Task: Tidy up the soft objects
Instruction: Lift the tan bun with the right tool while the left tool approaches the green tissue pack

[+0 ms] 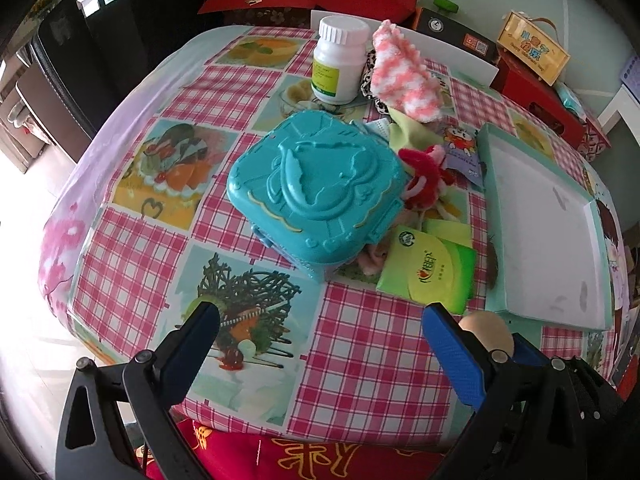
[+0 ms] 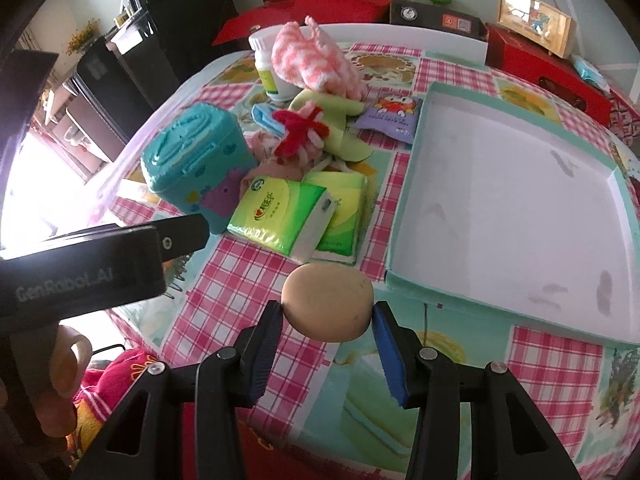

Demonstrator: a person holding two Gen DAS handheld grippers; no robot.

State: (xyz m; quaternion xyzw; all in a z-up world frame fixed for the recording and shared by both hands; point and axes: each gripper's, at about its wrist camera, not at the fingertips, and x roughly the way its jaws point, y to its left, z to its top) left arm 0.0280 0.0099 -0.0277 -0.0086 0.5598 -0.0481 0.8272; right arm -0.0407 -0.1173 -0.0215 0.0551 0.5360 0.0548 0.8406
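A: Egg-shaped squishy thing (image 2: 328,306), tan and smooth, sits pinched between the blue pads (image 2: 266,344) of the right claw (image 2: 326,318), held clear above the counter (image 2: 224,280). Why so near the tips?

B: My guess is that a light hold at the widest part keeps it from squirting out. It hangs just short of the near corner of the pale-green tray (image 2: 404,280), which is bare inside, so that looks like the place meant for the soft things.

A: And the left claw (image 1: 320,320)?

B: Its jaws stand wide apart with nothing between them, over the checked cloth in front of the teal plastic case (image 1: 316,184). I'd say it waits its turn.

A: What remains?

B: Two green tissue packs (image 2: 280,216) lie overlapped beside the case, with the pink-and-white fluffy sock (image 2: 312,60) and red yarn doll (image 2: 300,128) heaped behind. The white pill bottle (image 1: 340,64) and the case are hard, so probably they stay out.
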